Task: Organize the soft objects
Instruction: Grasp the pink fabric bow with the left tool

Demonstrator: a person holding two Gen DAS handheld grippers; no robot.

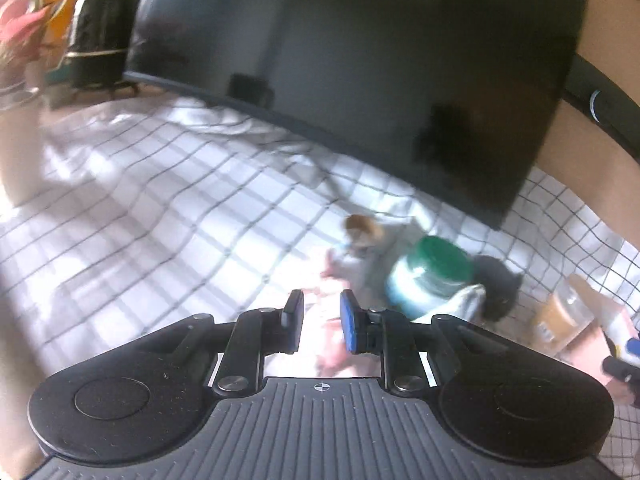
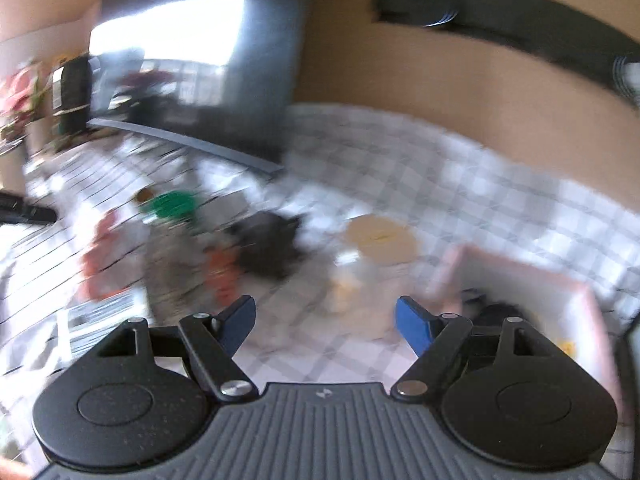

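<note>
Large black flat-screen television (image 1: 360,80) along the far edge of the white checked cloth (image 1: 160,200); green-lidded plastic jar (image 1: 432,276) just below it.

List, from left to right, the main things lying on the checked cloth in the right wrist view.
Orange-red soft toy → green-lidded jar → black plush toy → tan round lid → pink box.
</note>
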